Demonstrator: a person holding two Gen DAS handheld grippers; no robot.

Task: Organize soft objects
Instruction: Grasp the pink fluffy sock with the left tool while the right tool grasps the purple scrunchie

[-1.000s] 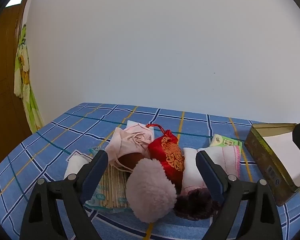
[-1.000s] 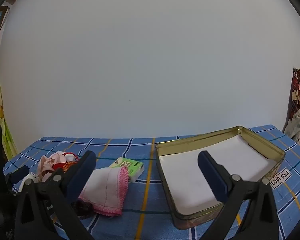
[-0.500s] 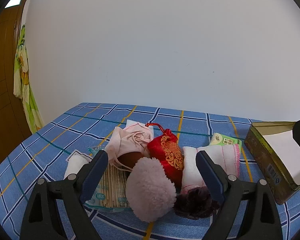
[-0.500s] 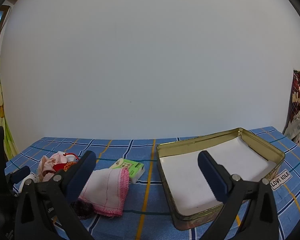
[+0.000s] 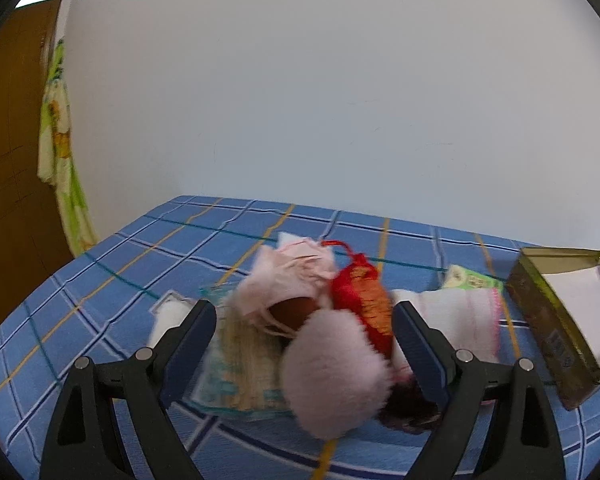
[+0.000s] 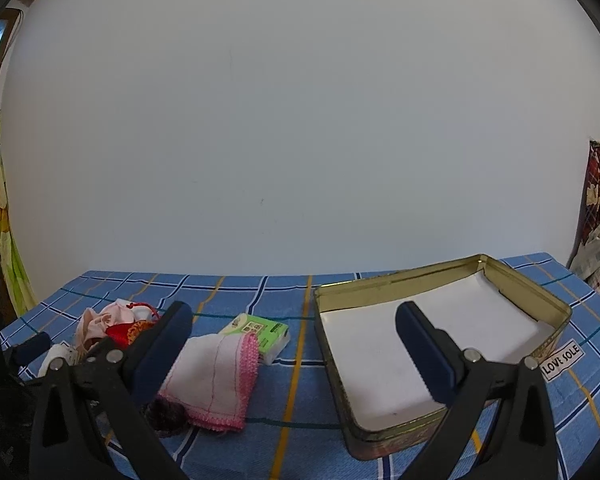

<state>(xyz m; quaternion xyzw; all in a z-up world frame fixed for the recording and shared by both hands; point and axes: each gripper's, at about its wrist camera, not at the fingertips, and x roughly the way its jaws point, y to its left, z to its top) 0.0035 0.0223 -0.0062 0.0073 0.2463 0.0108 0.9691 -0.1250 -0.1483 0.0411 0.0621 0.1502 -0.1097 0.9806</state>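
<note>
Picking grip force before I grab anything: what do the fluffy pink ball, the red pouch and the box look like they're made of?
Pink ball: looks like plush or faux fur, with a fuzzy matte outline. Red pouch: seems to be shiny woven fabric with gold patterning and a red cord, probably satin or brocade. Box: appears to be metal tin, with glossy gold walls, a thin rolled rim and a white lining inside.

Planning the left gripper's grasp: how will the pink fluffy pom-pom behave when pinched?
The pink fluffy pom-pom looks furry and rounded, so it probably squashes and weighs little. Leaning on the red pouch, it may roll if nudged.
</note>
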